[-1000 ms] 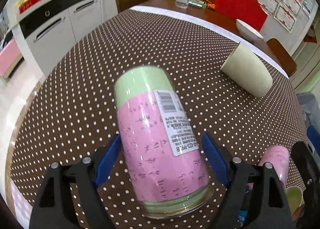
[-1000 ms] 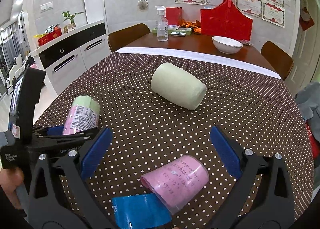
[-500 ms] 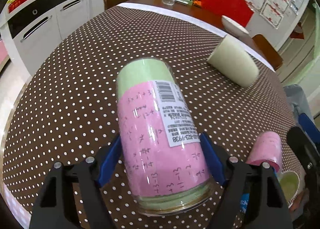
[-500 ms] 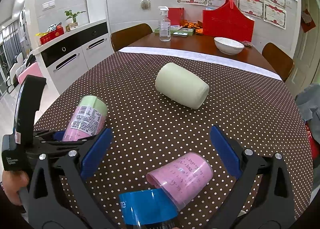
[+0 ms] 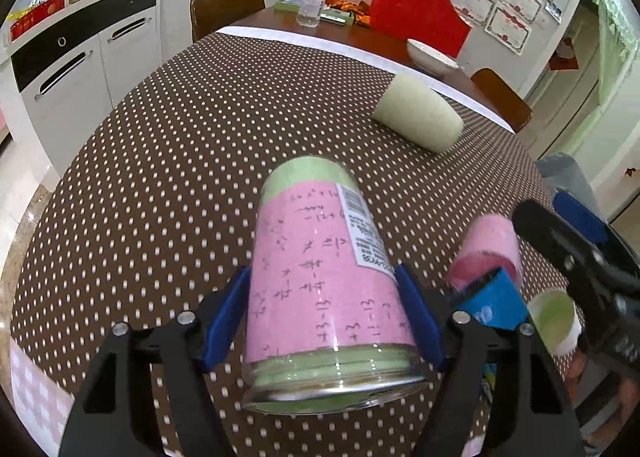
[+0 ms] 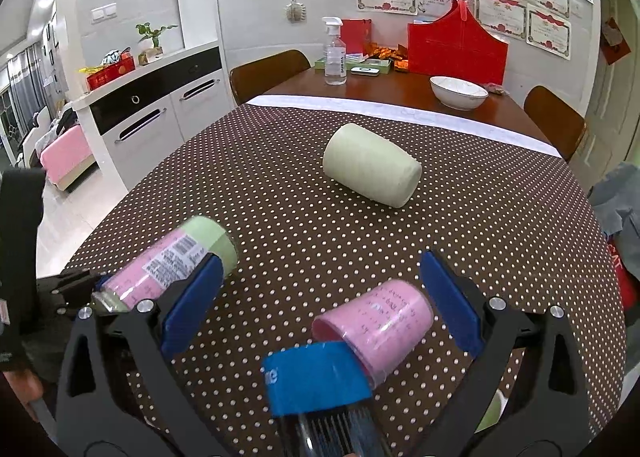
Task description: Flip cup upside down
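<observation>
1. The left hand-held gripper (image 5: pixel 326 321) is clamped on the pink-and-green cup (image 5: pixel 324 277), held tilted above the dotted surface (image 5: pixel 160 177).
2. The right hand-held gripper (image 6: pixel 320 305) stands spread wide, its blue pads touching nothing.
3. A small pink cup (image 6: pixel 376 321) lies between them, and a pale green cup (image 6: pixel 370 165) lies on its side farther off.

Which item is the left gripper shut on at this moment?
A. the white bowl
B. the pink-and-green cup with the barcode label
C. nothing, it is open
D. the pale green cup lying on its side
B: the left gripper has its blue pads pressed against both sides of the pink-and-green cup, while the pale green cup lies apart on the dotted tablecloth.
</observation>
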A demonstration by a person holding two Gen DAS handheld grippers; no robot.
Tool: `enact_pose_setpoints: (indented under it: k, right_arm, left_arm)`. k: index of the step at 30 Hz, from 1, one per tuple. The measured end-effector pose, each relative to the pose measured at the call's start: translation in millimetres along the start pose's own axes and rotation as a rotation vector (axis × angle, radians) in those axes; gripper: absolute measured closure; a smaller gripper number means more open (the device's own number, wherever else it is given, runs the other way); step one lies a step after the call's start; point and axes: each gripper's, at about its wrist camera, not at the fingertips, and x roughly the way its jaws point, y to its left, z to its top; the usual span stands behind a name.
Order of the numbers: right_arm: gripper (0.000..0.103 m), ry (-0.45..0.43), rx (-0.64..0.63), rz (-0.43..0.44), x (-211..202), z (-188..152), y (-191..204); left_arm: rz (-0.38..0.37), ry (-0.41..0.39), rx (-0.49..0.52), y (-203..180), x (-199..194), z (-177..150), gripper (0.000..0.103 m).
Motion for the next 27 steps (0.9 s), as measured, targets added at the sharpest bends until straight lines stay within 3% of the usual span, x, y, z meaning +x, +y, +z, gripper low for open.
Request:
enact_pose_setpoints:
  k: [17, 27]
  right_arm:
    - [0.006, 0.001, -0.013, 0.021, -44, -40, 22]
    - [0.006, 0.003, -0.008, 0.020, -57, -52, 27]
  left_arm:
    - [-0.022, -0.018, 0.008, -8, -40, -65, 0.031]
    - [-0.017, -0.040, 0.035, -18, -52, -81, 0.031]
